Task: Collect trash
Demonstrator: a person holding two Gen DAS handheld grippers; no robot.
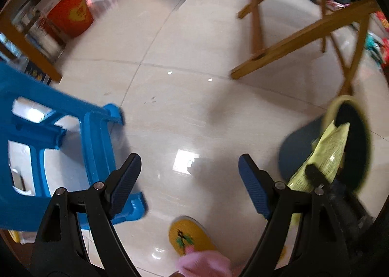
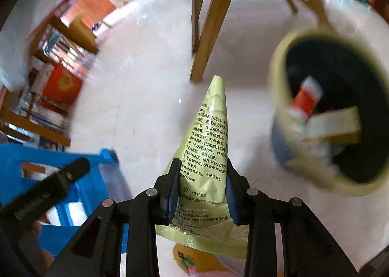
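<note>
Right wrist view shows my right gripper [image 2: 201,179] pinching a pale green printed packet [image 2: 206,155] between its pads, the packet's narrow end jutting out past the fingertips over the tiled floor [image 2: 145,82]. I hold it by its middle so it hangs clear for dropping. To the right stands the trash bin [image 2: 287,162], open-mouthed, with scraps already inside. My left gripper [image 1: 189,184] is spread and empty, beside the blue stool [image 1: 60,116].

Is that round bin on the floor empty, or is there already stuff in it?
Not empty. The bin already holds a red-and-white tube and a pale flat box.
</note>
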